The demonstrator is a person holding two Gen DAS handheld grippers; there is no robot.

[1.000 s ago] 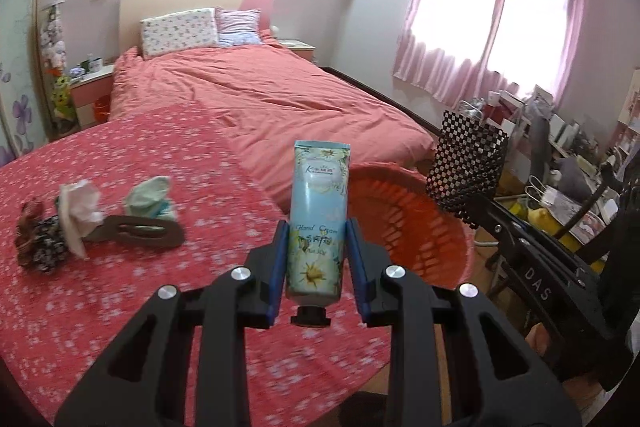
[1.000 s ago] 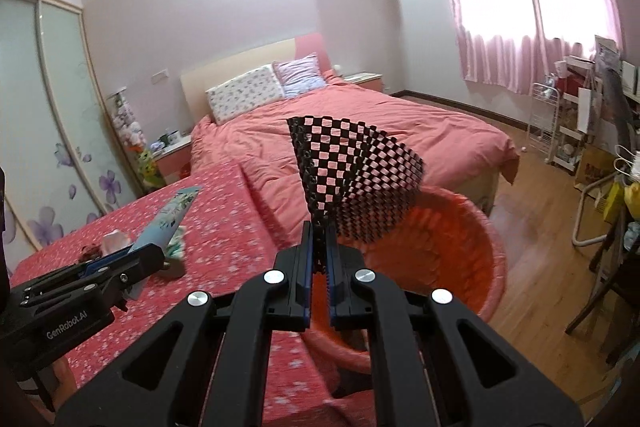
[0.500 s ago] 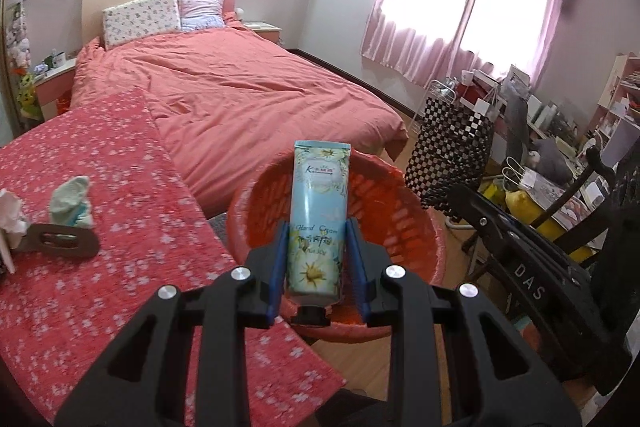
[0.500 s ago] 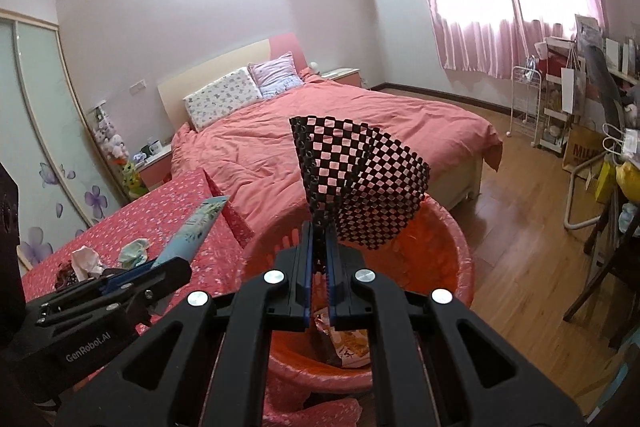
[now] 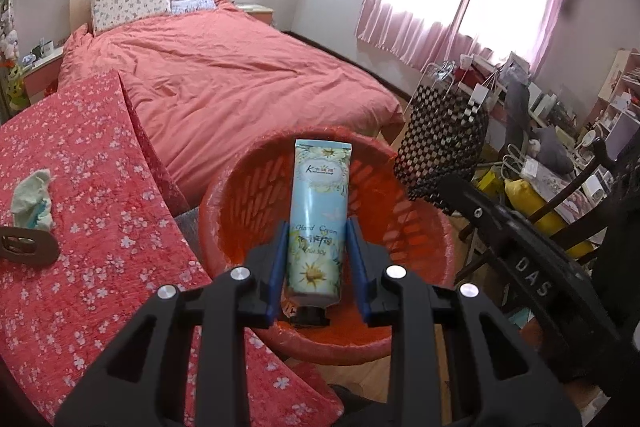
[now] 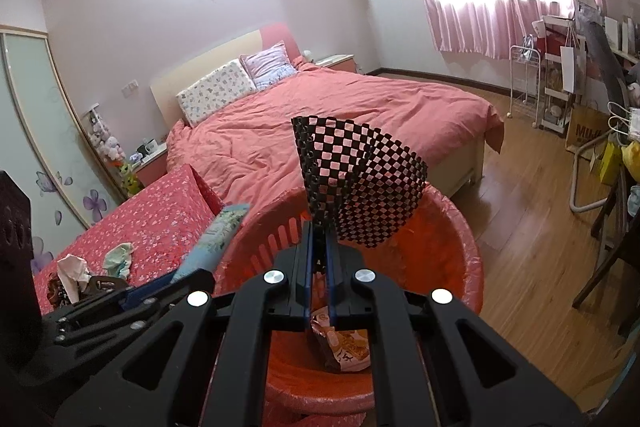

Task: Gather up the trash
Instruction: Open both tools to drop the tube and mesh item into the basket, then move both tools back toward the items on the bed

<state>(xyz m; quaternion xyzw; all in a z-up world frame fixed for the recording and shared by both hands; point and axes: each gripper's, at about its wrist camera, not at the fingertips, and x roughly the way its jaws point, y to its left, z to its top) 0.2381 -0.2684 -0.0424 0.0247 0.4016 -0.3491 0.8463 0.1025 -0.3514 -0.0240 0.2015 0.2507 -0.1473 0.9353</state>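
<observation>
My left gripper (image 5: 318, 259) is shut on a light blue hand cream tube (image 5: 320, 211), cap towards me, held above the red basket (image 5: 224, 195). In the right wrist view the same tube (image 6: 218, 235) pokes over the basket's left rim. My right gripper (image 6: 319, 251) is shut on the edge of a black-and-white chequered mesh piece (image 6: 360, 183), which fans out over the red basket (image 6: 460, 267). A printed snack wrapper (image 6: 344, 343) lies on the basket's bottom. A crumpled pale green tissue (image 5: 32, 195) and a brown flat piece (image 5: 28, 249) lie on the red flowered tablecloth (image 5: 100, 227).
A bed with a coral duvet (image 5: 240, 75) stands behind the basket. Wooden floor (image 6: 532, 247) lies to the right, with a cluttered desk and chairs (image 5: 560, 155) beyond. White tissue and a dark patterned thing (image 6: 68, 275) lie at the table's left.
Both grippers have sunk and come over the red basket, which now fills the middle of each view. The table with its tissues has slid off to the left. Both grips are unchanged.
</observation>
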